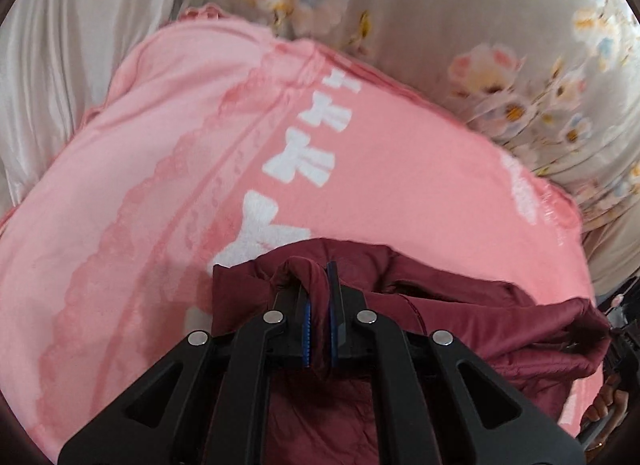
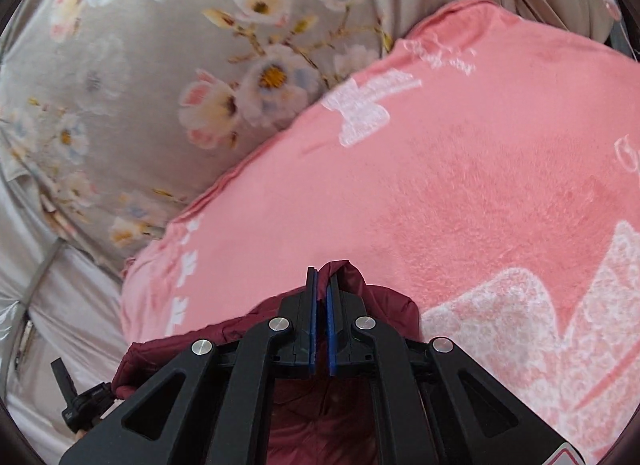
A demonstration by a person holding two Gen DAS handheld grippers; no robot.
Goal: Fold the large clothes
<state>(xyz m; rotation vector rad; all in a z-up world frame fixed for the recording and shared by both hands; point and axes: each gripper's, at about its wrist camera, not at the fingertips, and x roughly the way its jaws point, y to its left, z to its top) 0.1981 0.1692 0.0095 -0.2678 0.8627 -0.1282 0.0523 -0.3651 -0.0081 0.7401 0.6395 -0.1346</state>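
Here we have a maroon padded garment [image 1: 460,317] pinched at two points, one in each hand, over a pink blanket [image 1: 160,185] patterned with white bows, which lies on a floral sheet [image 1: 440,5].

On the left, the left gripper [image 1: 318,289] is clamped on a bunched fold of the maroon cloth — the fabric humps up over the jaw tips and runs down between the blue pads [image 1: 307,329]. The tool tilts steeply downward toward the blanket, and the rest of the garment trails off to its right, where a bit of the person's other hand [image 1: 608,401] shows at the frame edge.

On the right, the right gripper [image 2: 322,289] is likewise closed on a thin edge of the same garment, with a peak of maroon cloth rising just beside its right jaw. It points down at a shallower slant. At its lower left we can make out the other tool [image 2: 80,401].

We judge the step in hand to be carrying the held edge across the blanket for a fold. To do it well we should keep both pinches firm, keep the edge between them taut without dragging the blanket along, and travel together so the edge stays straight — the left pinch holds a thick wad that could slip unevenly if one hand leads.
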